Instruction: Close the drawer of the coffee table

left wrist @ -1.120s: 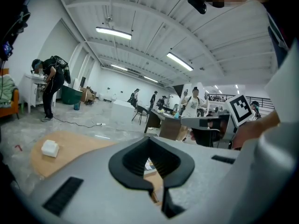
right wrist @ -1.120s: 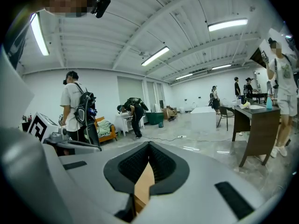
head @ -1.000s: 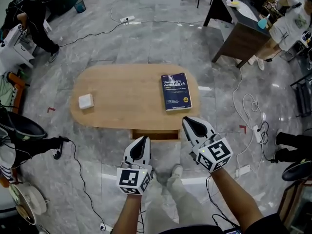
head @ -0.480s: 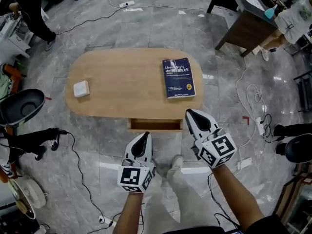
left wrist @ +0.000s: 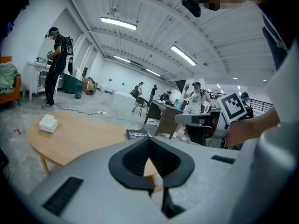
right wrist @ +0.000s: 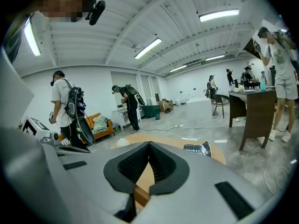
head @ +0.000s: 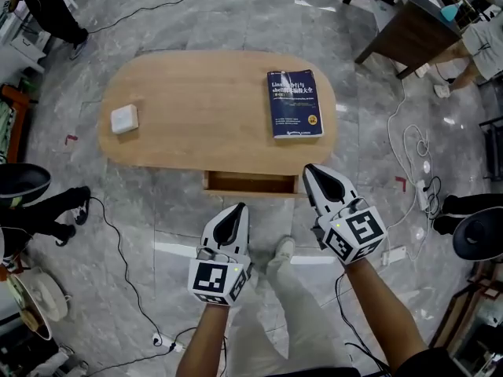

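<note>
Coffee table (head: 204, 124), an oval of pale wood on a grey marbled floor, lies just ahead of both my claws. Its drawer (head: 250, 183) stands partly pulled out of the near long edge, toward me, and looks empty inside.

My left claw (head: 235, 212) hovers just short of the drawer front, pointing at its middle. Its own view shows the jaws brought together at the tips, with nothing held (left wrist: 149, 141), and only a sliver of tabletop visible through the gap behind them. My right claw (head: 310, 171) is further forward, its tip just beside the drawer's right end, close under the table edge. Its jaws are likewise together and empty (right wrist: 148, 146), with a wooden edge showing through the gap. I cannot tell whether either claw touches the wood yet.

A dark blue book (head: 295, 104) lies on the tabletop straight ahead of the right claw. A small white block (head: 124, 119) sits well off to the left of the left claw, near the table's far left end.

I judge this to be the approach: the drawer is not yet closed. The next move calls for setting closed jaw tips flat against the drawer front and pushing straight ahead, evenly, so that it slides in square without jamming. The book and block need no handling.
</note>
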